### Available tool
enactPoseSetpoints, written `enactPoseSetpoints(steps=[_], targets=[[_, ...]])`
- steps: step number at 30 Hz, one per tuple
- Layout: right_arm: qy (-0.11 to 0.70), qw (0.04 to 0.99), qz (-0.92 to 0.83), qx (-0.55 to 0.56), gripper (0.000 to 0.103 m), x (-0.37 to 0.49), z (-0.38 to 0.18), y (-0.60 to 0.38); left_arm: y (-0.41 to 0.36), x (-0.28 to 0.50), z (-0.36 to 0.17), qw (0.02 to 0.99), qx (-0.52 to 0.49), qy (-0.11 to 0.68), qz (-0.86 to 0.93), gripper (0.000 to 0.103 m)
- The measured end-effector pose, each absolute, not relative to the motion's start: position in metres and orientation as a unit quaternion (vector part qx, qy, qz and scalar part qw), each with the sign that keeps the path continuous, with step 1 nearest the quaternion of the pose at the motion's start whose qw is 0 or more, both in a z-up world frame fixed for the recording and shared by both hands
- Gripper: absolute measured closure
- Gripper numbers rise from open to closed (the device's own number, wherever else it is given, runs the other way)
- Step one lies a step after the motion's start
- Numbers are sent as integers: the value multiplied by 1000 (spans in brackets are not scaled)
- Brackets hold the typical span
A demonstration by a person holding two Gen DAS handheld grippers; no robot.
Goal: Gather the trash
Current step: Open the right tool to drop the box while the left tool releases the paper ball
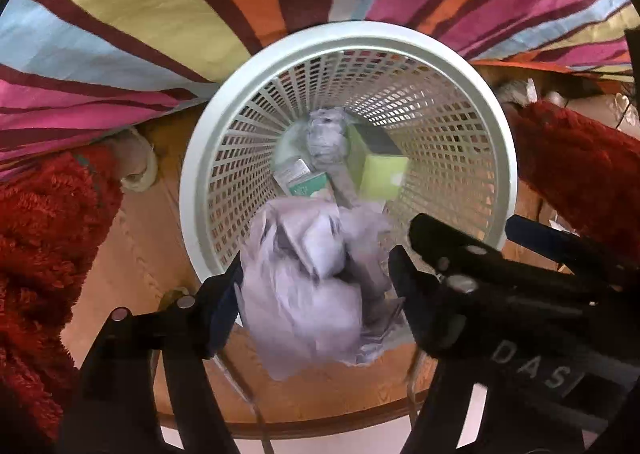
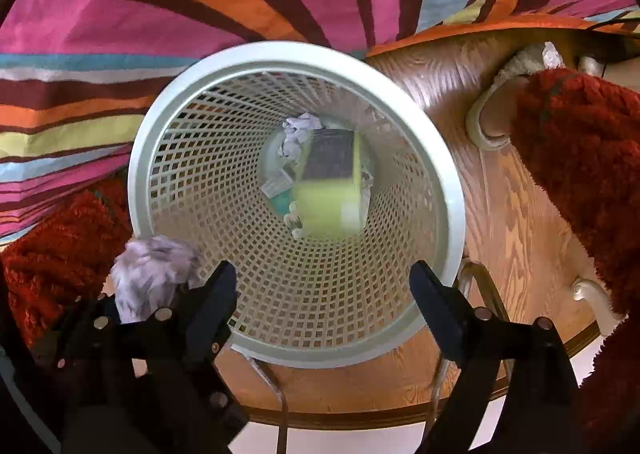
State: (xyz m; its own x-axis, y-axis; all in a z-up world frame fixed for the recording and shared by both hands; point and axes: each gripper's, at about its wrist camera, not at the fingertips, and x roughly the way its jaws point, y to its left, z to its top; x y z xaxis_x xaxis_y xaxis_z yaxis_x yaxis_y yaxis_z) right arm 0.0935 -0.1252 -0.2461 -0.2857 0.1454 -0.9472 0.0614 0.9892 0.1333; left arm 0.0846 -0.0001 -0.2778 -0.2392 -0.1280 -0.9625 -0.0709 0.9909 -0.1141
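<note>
A white lattice wastebasket [image 1: 200, 173] stands below both grippers, with a paper ball [image 1: 328, 137], a yellow-green box [image 1: 380, 169] and a small carton [image 1: 304, 183] inside. My left gripper [image 1: 314, 288] hangs over the near rim. A big wad of crumpled white paper [image 1: 304, 286] sits blurred between its spread fingers, and the right finger stands clear of it. In the right wrist view my right gripper [image 2: 324, 286] is open over the basket [image 2: 452, 189] with nothing between its fingers. The yellow-green box [image 2: 328, 209] lies blurred deep inside, and the paper wad [image 2: 152, 278] shows at the lower left.
The basket rests on a round wooden surface [image 2: 500, 193] whose edge runs along the bottom. A striped, many-coloured cloth [image 1: 120, 33] hangs behind it. A person's legs in red fluffy fabric [image 2: 580, 153] and pale slippers [image 2: 488, 125] flank the basket on both sides.
</note>
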Motion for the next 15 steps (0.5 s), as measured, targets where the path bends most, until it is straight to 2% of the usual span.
enactPoseSetpoints(steps=[15], targets=[[780,620,17,84,19,98,-230,-141,-3,83,-265,628,-62,775,-33,32]])
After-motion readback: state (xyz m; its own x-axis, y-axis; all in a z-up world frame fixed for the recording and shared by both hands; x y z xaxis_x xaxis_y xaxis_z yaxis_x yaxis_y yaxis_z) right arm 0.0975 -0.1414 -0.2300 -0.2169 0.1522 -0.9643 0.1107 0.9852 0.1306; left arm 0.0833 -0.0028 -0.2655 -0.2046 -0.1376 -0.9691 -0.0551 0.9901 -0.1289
